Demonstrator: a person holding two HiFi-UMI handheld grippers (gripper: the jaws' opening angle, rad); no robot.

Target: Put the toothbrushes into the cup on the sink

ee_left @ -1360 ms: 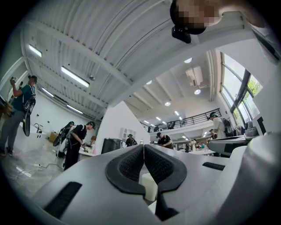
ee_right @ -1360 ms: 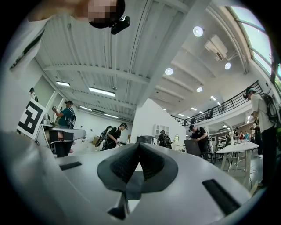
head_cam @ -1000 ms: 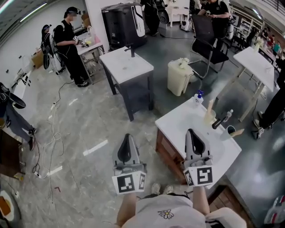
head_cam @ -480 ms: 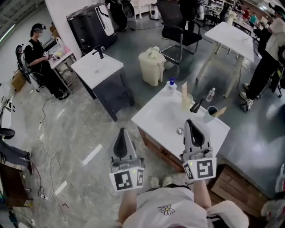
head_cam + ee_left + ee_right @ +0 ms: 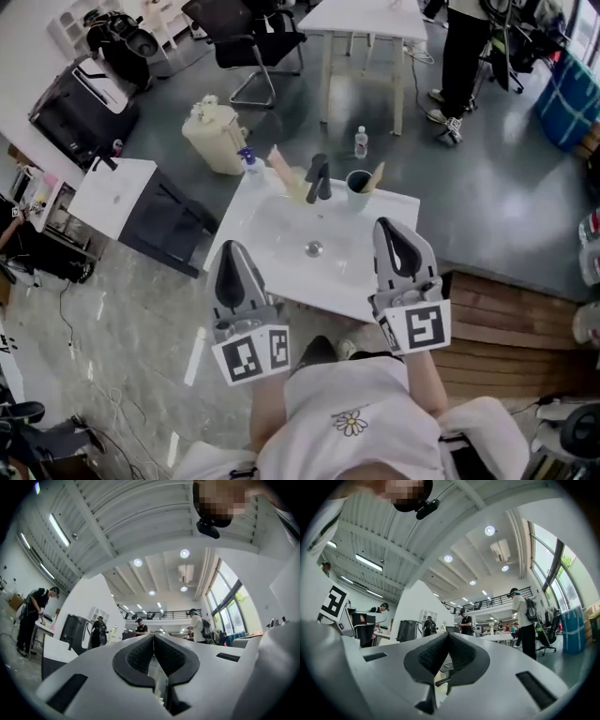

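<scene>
Both grippers held out over the near edge of the sink, neither touching it. Left gripper sits over the sink's near left corner, and right gripper over its near right side. They are well apart.

Left gripper view: fingers pressed together, nothing between them. Right gripper view: fingers also pressed together, empty.

Dark cup stands at the back edge of the sink, just right of the black faucet. A pale toothbrush leans out of it to the right. Left of the faucet is a pale cup with a second pale stick rising from it; too small to tell if that is a toothbrush. Blue-capped bottle is on the back left corner. Drain is in the middle of the basin.

On the floor behind the sink are a small clear bottle and a cream bin. A second white sink unit stands to the left, and a black chair and a white table are further back. A person's legs are beside that table.
</scene>
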